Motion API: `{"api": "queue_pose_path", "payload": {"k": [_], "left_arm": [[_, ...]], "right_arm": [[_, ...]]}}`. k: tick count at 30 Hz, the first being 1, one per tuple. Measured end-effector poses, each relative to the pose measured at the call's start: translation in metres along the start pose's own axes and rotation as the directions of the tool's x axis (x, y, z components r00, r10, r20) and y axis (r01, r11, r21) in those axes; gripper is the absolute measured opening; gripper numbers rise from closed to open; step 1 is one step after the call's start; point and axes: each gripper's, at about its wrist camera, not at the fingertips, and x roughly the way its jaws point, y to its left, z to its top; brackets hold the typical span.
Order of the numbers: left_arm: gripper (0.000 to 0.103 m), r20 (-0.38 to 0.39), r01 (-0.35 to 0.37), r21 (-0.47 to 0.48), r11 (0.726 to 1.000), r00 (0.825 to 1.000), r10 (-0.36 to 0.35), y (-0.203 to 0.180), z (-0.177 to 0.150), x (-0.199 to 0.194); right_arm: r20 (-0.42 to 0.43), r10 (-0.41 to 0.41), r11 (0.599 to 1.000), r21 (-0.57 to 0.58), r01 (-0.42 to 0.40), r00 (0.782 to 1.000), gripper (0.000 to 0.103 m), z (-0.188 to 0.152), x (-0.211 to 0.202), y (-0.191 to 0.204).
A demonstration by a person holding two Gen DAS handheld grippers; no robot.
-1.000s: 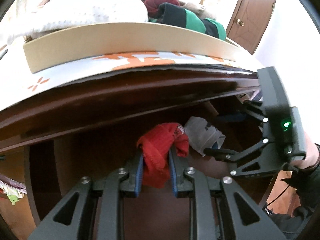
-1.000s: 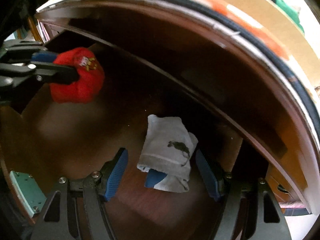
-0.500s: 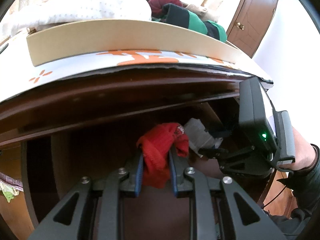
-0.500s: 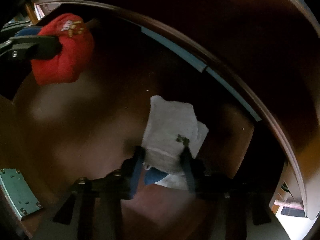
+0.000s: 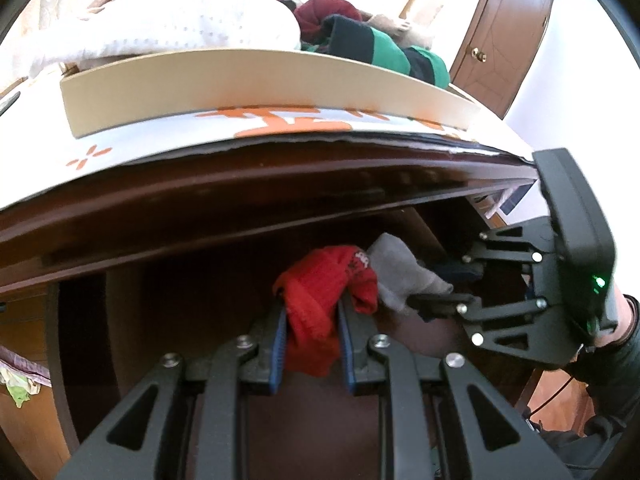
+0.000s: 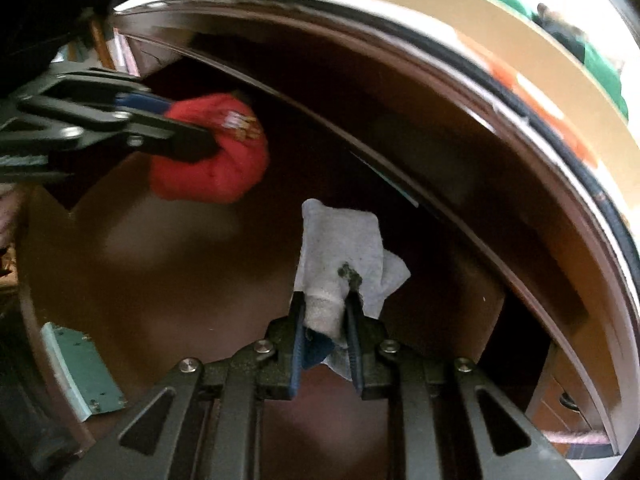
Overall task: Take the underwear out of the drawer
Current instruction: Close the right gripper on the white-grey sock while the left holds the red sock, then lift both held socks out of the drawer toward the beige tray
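Right gripper (image 6: pixel 325 330) clamped on the grey-white underwear (image 6: pixel 340 252), left gripper (image 5: pixel 312 340) clamped on the red underwear (image 5: pixel 324 300); both garments inside the open drawer (image 6: pixel 168 264).

Right jaws have just been closing, and the grey-white cloth is now pinched between the blue pads, its free end standing up above them, clear of the drawer floor as far as the blur lets me judge. Left jaws narrow, the red bundle bulging above and below the pads, held off the drawer floor, just beside the grey piece and under the overhang of the bench (image 5: pixel 280 184). Step in hand, by my reading: grasps made, lift-out pending. Next move calls for drawing both grippers back and up out of the drawer, keeping clear of the bench edge overhead and of each other.
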Motion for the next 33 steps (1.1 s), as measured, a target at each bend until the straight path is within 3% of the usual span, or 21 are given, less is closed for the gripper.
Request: {"api": "queue_pose_path", "payload": {"k": [15, 19, 26, 33], "left_arm": [[0.020, 0.052, -0.077, 0.027, 0.997, 0.996, 0.075, -0.012, -0.007, -0.012], [0.020, 0.070, -0.097, 0.032, 0.995, 0.993, 0.094, -0.013, -0.006, -0.014], [0.020, 0.101, -0.119, 0.040, 0.992, 0.988, 0.115, -0.015, -0.005, -0.017], [0.020, 0.160, -0.151, 0.055, 0.987, 0.977, 0.141, -0.018, -0.006, -0.025]], "right_arm": [[0.225, -0.014, 0.998, 0.056, 0.001, 0.974, 0.020, -0.020, -0.081, 0.001], [0.261, -0.007, 0.998, 0.062, -0.009, 0.965, 0.020, -0.048, -0.103, -0.009], [0.317, -0.011, 0.997, 0.080, -0.016, 0.948, 0.020, -0.066, -0.110, -0.017], [0.401, -0.021, 0.995, 0.097, -0.020, 0.916, 0.020, -0.084, -0.128, -0.021]]}}
